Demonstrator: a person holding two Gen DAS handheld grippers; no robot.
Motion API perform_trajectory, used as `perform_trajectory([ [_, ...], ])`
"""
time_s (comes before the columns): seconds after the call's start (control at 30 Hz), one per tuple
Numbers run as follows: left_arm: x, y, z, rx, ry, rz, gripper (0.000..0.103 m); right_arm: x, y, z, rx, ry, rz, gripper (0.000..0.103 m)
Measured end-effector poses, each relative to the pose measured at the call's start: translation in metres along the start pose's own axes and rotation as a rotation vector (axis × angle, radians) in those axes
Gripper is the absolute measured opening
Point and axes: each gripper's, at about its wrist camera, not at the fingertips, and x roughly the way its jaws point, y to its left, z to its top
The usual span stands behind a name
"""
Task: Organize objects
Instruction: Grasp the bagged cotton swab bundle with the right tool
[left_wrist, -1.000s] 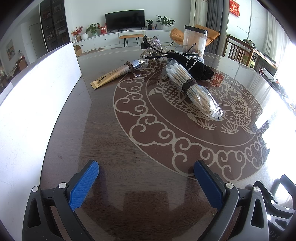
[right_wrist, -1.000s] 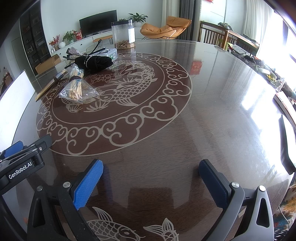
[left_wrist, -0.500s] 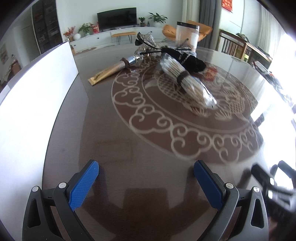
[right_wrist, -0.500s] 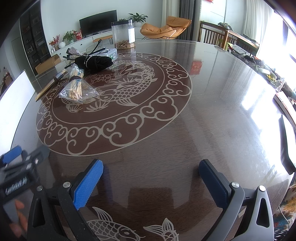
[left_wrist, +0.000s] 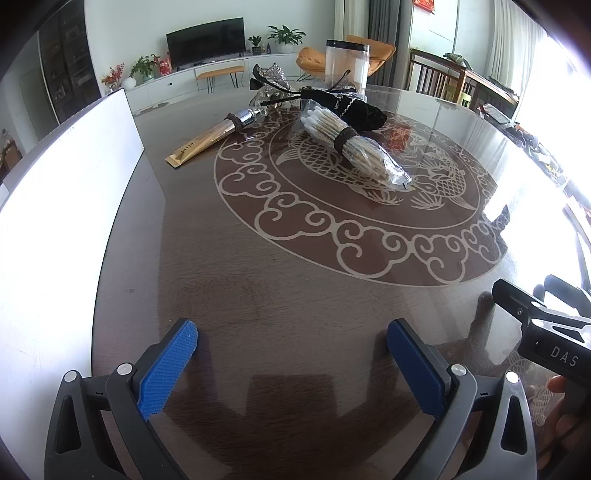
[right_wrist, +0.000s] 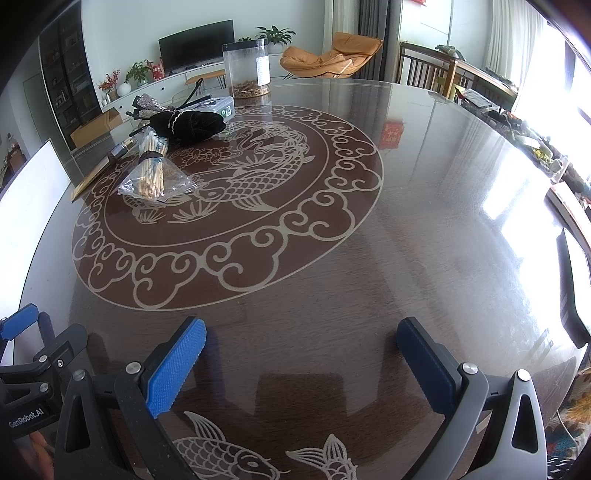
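Left wrist view looks along the left gripper (left_wrist: 291, 360), whose blue pads are spread wide with nothing between them, low over the dark round table (left_wrist: 258, 280). Ahead and a little to the right, well apart, lies the bag of cotton swabs (left_wrist: 351, 142), its long axis running from far-left to near-right, so it sits slantwise to the gripper's line of approach. It is a clear crinkled plastic sleeve packed with pale sticks and cinched at the middle by a brown band, touching a black pouch (left_wrist: 351, 109) behind it. A gold tube (left_wrist: 207, 142) lies to its left. In the right wrist view the right gripper (right_wrist: 301, 363) is likewise released and empty, and the same bag (right_wrist: 153, 177) sits far off to its left; I judge the left gripper better placed
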Motion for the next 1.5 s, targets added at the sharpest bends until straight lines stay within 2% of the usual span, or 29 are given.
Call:
perform_trajectory([
  [0.1, 0.000, 0.000, 0.000, -0.004, -0.003, 0.003, 0.103, -0.002, -0.002, 0.002, 0.012, -0.003, 0.048, 0.103],
  [0.13, -0.001, 0.000, 0.000, -0.006, -0.004, 0.005, 0.103, -0.002, -0.002, 0.005, 0.019, -0.003, 0.086, 0.103],
  [0.2, -0.001, 0.000, 0.000, -0.008, -0.005, 0.005, 0.103, 0.002, 0.006, 0.019, 0.000, -0.007, 0.225, 0.103],
  [0.23, 0.000, 0.000, 0.000, -0.009, -0.006, 0.005, 0.103, 0.006, 0.012, 0.027, -0.023, -0.002, 0.248, 0.103],
  [0.4, 0.000, 0.000, 0.000, -0.009, -0.005, 0.005, 0.103, 0.025, 0.070, 0.089, -0.207, -0.027, 0.303, 0.103],
  [0.57, -0.001, 0.000, 0.000, -0.009, -0.005, 0.005, 0.103, 0.067, 0.124, 0.125, -0.353, 0.042, 0.300, 0.102],
  [0.63, -0.001, -0.001, 0.000, -0.010, -0.006, 0.007, 0.103, 0.075, 0.131, 0.128, -0.379, 0.043, 0.294, 0.085],
  [0.67, -0.001, -0.001, 0.000, -0.009, -0.006, 0.007, 0.103, 0.078, 0.133, 0.128, -0.388, 0.049, 0.298, 0.071],
  [0.7, -0.001, -0.001, 0.000, -0.010, -0.006, 0.006, 0.103, 0.077, 0.133, 0.129, -0.400, 0.027, 0.282, 0.052],
  [0.77, -0.001, -0.001, 0.000, -0.011, -0.006, 0.007, 0.103, 0.074, 0.127, 0.129, -0.390, 0.026, 0.306, 0.039],
  [0.8, -0.001, -0.002, 0.000, -0.011, -0.006, 0.007, 0.103, 0.073, 0.122, 0.128, -0.370, 0.030, 0.320, 0.038],
  [0.97, -0.001, -0.003, -0.001, -0.013, -0.006, 0.008, 0.103, 0.055, 0.074, 0.094, -0.274, 0.008, 0.298, 0.037],
  [1.13, -0.001, -0.003, -0.001, -0.012, -0.006, 0.009, 0.103, 0.027, 0.017, 0.051, -0.181, -0.026, 0.193, 0.038],
  [1.23, -0.002, -0.003, -0.001, -0.013, -0.006, 0.010, 0.103, 0.019, -0.004, 0.041, -0.123, -0.045, 0.151, 0.039],
  [1.27, -0.002, -0.003, -0.001, -0.013, -0.006, 0.010, 0.103, 0.018, -0.007, 0.040, -0.109, -0.053, 0.152, 0.043],
  [1.33, -0.002, -0.003, -0.001, -0.013, -0.006, 0.010, 0.103, 0.017, -0.012, 0.042, -0.095, -0.055, 0.156, 0.063],
  [1.37, -0.002, -0.003, -0.001, -0.013, -0.006, 0.010, 0.103, 0.018, -0.011, 0.043, -0.098, -0.049, 0.150, 0.077],
  [1.4, -0.002, -0.003, -0.001, -0.013, -0.006, 0.011, 0.103, 0.020, -0.009, 0.043, -0.106, -0.046, 0.144, 0.083],
  [1.5, -0.001, -0.003, -0.001, -0.013, -0.006, 0.010, 0.103, 0.023, -0.001, 0.041, -0.141, -0.039, 0.124, 0.086],
])
